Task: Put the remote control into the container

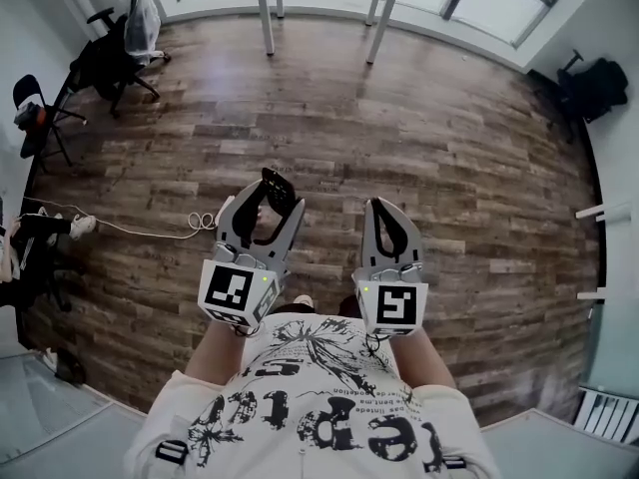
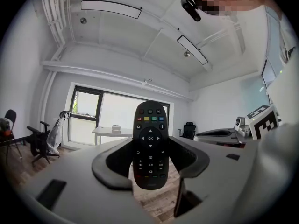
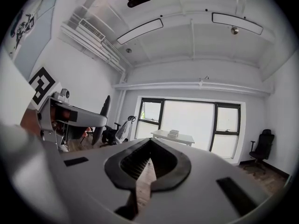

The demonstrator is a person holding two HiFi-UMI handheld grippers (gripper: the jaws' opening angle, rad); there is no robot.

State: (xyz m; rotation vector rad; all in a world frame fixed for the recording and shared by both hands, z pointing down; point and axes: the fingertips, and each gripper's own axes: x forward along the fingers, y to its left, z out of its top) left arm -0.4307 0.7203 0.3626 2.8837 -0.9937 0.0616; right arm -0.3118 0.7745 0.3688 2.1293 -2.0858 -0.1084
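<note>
Remote control (image 2: 150, 146) clamped in left tool (image 1: 265, 208); right tool (image 1: 385, 210) closed; bare floor (image 1: 419, 128) ahead.

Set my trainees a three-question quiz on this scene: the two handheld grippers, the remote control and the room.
1. Multiple choice: what does the left gripper hold?
A) a cup
B) a remote control
C) nothing
2. True or false: the jaws of the right gripper stand wide apart.
3. Fill in: in the head view, both grippers are held above a ____ plank floor.

Key:
1. B. It stands upright between the jaws.
2. False. The jaws are together, with nothing between them.
3. Wooden.
</note>
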